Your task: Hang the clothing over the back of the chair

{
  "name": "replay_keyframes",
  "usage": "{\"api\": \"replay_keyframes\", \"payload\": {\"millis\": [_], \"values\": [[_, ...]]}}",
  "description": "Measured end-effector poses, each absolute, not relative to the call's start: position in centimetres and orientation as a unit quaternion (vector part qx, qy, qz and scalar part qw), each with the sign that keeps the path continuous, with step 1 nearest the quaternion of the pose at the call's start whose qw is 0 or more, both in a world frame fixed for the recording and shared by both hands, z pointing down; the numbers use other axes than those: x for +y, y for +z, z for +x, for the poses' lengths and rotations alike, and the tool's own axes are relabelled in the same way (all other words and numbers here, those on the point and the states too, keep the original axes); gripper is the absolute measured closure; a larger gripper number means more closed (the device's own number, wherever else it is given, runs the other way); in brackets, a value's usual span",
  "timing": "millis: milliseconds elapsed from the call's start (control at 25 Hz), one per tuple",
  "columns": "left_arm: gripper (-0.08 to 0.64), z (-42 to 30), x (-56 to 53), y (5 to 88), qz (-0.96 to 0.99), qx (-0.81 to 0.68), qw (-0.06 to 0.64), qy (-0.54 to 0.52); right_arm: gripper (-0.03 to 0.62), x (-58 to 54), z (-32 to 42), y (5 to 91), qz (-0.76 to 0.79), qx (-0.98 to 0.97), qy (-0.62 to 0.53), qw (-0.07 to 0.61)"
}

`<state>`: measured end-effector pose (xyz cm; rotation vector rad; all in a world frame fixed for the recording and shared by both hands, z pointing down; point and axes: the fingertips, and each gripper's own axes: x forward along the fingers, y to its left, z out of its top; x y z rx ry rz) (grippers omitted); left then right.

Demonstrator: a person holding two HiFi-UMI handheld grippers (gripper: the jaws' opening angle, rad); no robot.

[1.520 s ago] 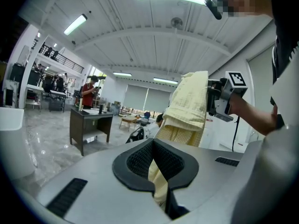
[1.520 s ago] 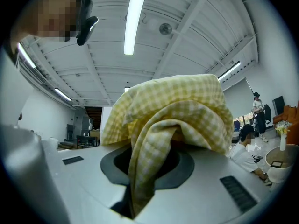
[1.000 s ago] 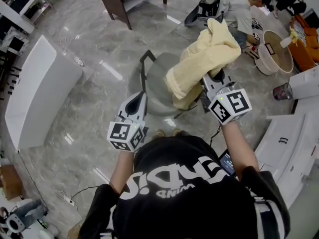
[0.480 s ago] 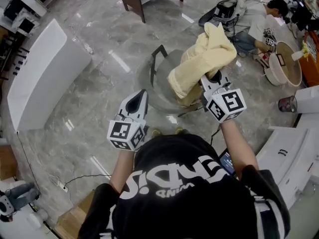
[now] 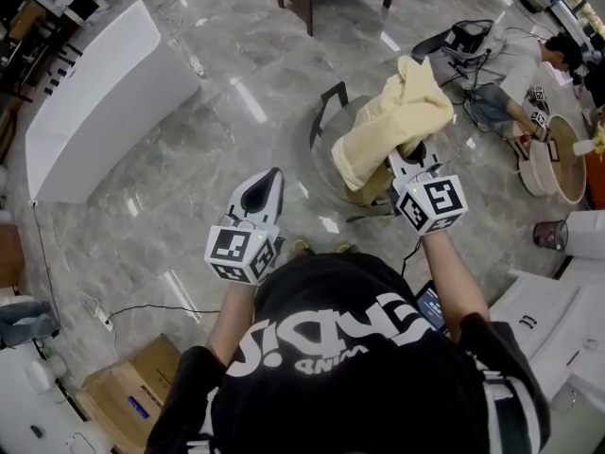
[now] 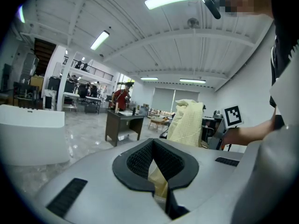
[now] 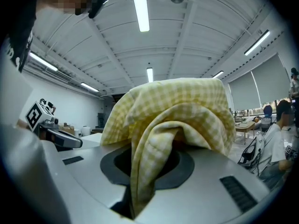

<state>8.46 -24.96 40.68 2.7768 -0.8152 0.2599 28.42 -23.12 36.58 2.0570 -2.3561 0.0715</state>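
While the left gripper's (image 5: 271, 175) fingers (image 6: 134, 161) meet, the right gripper's (image 5: 410, 156) fingers (image 7: 115, 166) clamp crumpled clothing (image 5: 397, 113) (yellow gingham).

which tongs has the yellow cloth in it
The right tongs: they are shut on the yellow checked clothing. The left tongs are closed on nothing.

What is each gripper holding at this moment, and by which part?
The right gripper is shut on a bunched fold of the yellow checked garment, which is heaped above its jaws. The left gripper holds nothing.
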Motion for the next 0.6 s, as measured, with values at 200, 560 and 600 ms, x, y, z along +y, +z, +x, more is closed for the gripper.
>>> {"api": "replay_keyframes", "payload": {"millis": [200, 560, 600], "values": [[0.545, 6.2, -25.5, 40.8, 0.940, -0.308, 0.121, 0.088, 0.531, -24.7, 26.5, 37.7, 0.634, -0.772, 0.025, 0.017], [0.545, 3.1, -25.3, 40.9, 0.927, -0.343, 0.124, 0.090, 0.531, -26.6, 22.3, 38.7, 0.594, -0.804, 0.011, 0.037], [0.545, 2.8, -25.3, 40.9, 0.926, -0.346, 0.124, 0.090, 0.531, -26.7, 22.0, 38.8, 0.591, -0.806, 0.009, 0.040]]}}
